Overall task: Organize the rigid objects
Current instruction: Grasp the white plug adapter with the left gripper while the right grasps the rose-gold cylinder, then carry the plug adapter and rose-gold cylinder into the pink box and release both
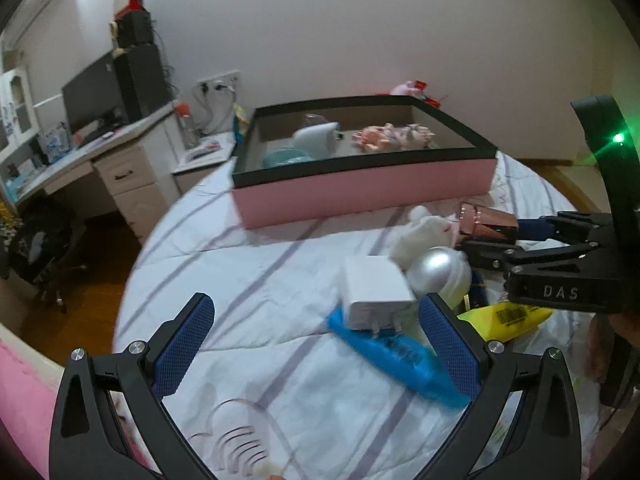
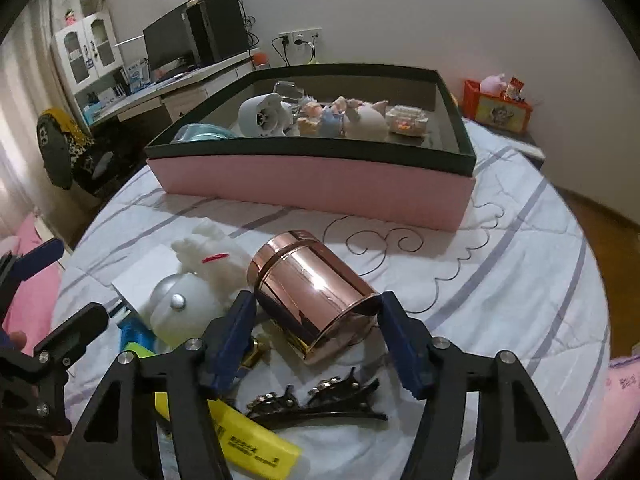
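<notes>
A rose-gold metal canister [image 2: 316, 292] lies on its side on the bed between the fingers of my right gripper [image 2: 318, 312]; the jaws look closed against its lower end. It also shows in the left wrist view [image 1: 486, 226]. My left gripper [image 1: 316, 316] is open and empty, just short of a white charger [image 1: 378, 294] that rests on a blue flat object [image 1: 396, 354]. A silver dome [image 1: 440, 276] and a white plush [image 1: 424, 234] lie beside them. The pink box [image 2: 320, 190] with a black rim holds several toys and objects.
Black hair clips [image 2: 316, 402] and a yellow packet [image 2: 256, 442] lie under my right gripper. A desk [image 1: 120, 160] with monitor stands left of the bed. An orange box [image 2: 498, 106] sits on a stand at the far right. The striped white bedsheet [image 1: 248, 248] lies open in front of the pink box.
</notes>
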`<state>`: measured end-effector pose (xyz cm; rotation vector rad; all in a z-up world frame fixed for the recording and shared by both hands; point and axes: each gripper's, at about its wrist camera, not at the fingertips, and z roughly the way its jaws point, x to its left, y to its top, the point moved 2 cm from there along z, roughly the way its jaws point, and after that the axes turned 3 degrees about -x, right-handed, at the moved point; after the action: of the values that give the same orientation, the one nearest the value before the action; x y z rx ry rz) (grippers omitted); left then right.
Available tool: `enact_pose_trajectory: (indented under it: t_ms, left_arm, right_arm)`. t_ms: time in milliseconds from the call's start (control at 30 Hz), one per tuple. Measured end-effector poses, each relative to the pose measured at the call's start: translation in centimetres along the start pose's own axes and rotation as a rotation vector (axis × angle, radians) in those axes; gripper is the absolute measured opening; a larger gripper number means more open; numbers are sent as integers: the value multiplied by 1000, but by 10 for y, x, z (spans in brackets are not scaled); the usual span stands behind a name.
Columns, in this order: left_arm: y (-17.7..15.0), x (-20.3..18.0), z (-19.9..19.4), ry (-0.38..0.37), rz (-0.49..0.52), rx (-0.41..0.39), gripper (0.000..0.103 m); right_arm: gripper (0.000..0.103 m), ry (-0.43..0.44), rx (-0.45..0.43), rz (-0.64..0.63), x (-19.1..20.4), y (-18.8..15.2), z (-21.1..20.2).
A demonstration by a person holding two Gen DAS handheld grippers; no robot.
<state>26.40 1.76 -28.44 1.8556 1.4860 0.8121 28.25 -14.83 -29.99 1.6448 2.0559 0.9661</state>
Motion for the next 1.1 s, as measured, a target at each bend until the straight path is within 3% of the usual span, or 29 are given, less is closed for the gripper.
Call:
enact_pose_trajectory:
  t_ms: [267, 433, 500, 600, 733, 800, 867, 1100]
  left_arm:
    - [3, -6, 23, -17, 7, 57, 103]
    - [2, 5, 30, 19, -8, 88, 102]
    - [-1, 3, 39, 29, 3, 123, 94]
    - [-4, 1, 51, -27, -7, 168, 81]
    - [3, -4, 57, -58, 15, 176, 74]
    - [6, -8, 59, -97, 30, 170, 52]
    - [8, -14, 61, -120, 49, 165, 40]
    - [10, -7, 47, -78, 15, 115, 40]
  right_arm:
    - [61, -17, -19, 40, -21, -1, -8]
    - [61, -13, -23, 44, -25, 0, -6]
    - [61, -10, -23, 45, -25, 1, -4]
    - [61, -10, -24, 45, -26, 1, -4]
    - [61, -4, -26, 50, -27, 2, -3]
    - [61, -2, -27, 50, -27, 1, -3]
    - [61, 0, -28, 53, -28, 1, -3]
    - [61, -24, -58, 36, -27, 1, -9]
